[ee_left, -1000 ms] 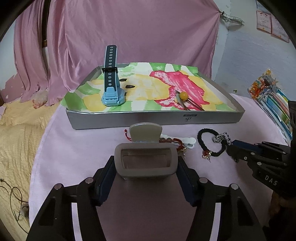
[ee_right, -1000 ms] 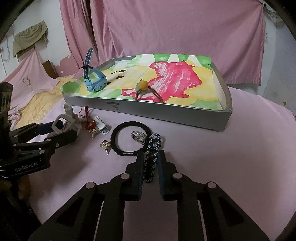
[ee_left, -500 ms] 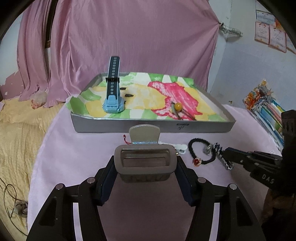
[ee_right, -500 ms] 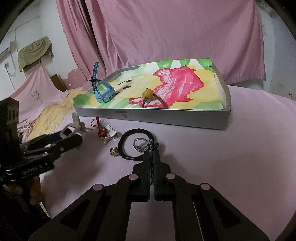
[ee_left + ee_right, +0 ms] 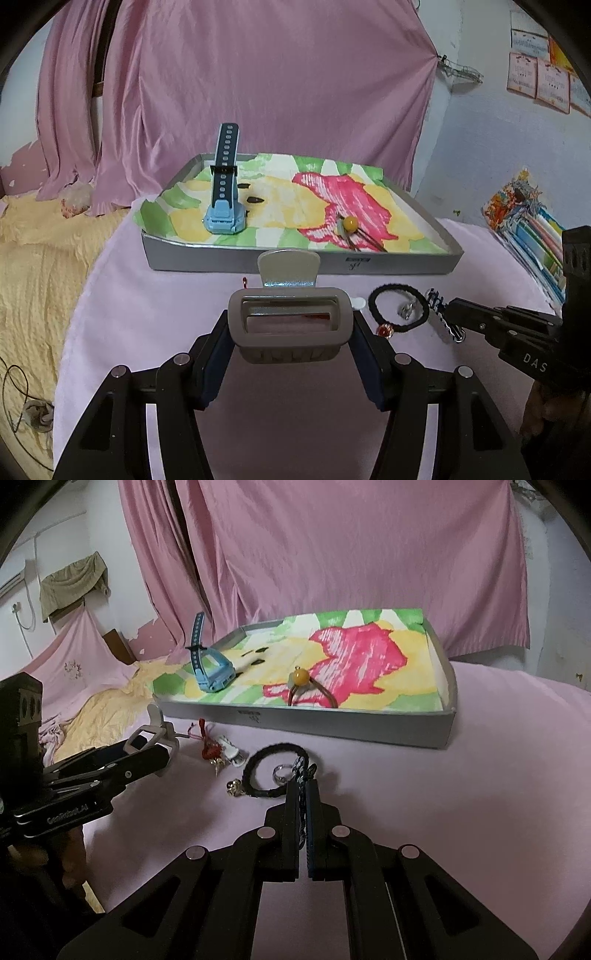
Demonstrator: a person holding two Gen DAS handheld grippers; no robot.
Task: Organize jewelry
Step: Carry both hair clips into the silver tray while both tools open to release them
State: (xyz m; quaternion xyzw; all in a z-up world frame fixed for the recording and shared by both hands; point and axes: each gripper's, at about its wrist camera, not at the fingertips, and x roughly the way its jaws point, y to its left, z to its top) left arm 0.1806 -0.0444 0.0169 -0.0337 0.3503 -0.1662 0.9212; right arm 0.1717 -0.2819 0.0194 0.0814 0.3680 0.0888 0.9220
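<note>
- Left wrist view, change: the left gripper (image 5: 290, 325) has risen and drawn back from the tray (image 5: 303, 260) over the last second; the tray now sits farther up the frame and more bare cloth shows before it.
- Left wrist view, grip: the left gripper is closed on the grey hair claw (image 5: 289, 319), held clear of the pink cloth (image 5: 155, 314). The claw's tab points toward the tray.
- Left wrist view, tray contents: a blue watch (image 5: 223, 199) stands in the near left part; a hair tie with a yellow bead (image 5: 350, 223) lies to its right.
- Left wrist view, loose items: a black hair band (image 5: 399, 308) lies on the cloth, with a ring (image 5: 406, 310) inside its loop.
- Right wrist view, change: the right gripper (image 5: 303, 794) had its jaws apart around the striped clip (image 5: 301, 775) one second ago; they are now pressed together on it.
- Right wrist view, position: the clip is low, at the edge of the band. Whether it touches the cloth cannot be told.
- Right wrist view, remainder: a red charm (image 5: 208, 747) and a white clip (image 5: 232, 753) lie outside the tray.
- Meaning: both grippers are loaded. Judged next step: carry each item over the tray wall and release. The task is judged less than half done.
</note>
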